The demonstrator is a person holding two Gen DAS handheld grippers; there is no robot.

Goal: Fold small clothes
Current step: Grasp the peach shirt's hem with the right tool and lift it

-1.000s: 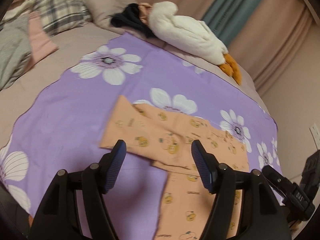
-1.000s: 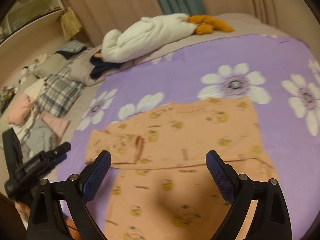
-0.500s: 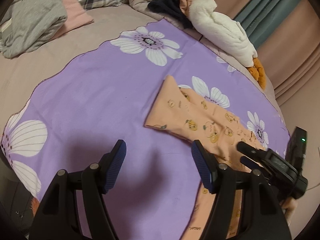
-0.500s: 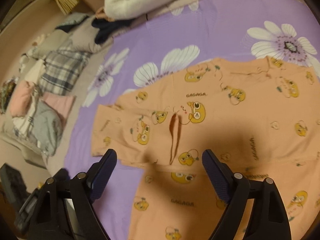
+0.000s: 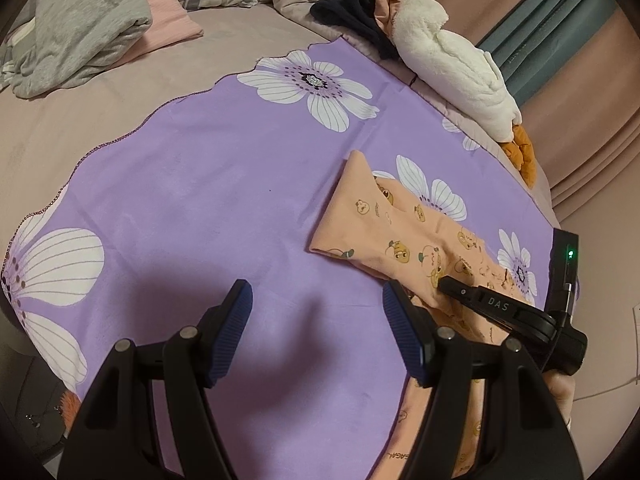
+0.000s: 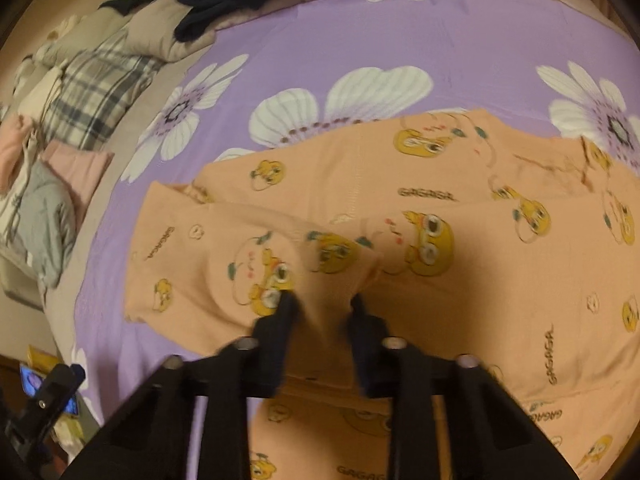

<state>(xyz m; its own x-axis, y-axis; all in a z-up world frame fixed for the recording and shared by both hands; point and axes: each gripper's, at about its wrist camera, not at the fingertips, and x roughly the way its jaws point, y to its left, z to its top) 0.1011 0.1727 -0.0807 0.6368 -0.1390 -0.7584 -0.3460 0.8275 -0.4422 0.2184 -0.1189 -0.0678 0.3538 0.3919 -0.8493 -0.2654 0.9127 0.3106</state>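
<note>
Now pinching a raised ridge of the peach shirt on the purple cloth with right hand-held gripper just closed (left hand-held gripper spread, empty); next, probably lifting and folding over.

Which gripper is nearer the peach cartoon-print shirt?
Right. The right gripper pinches a fold of the peach cartoon-print shirt; the left gripper hangs open over bare purple floral cloth beside it.

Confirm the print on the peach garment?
Yellow cartoon ducks with "GAGAGA" lettering on the peach garment; clearest in the right wrist view.
</note>
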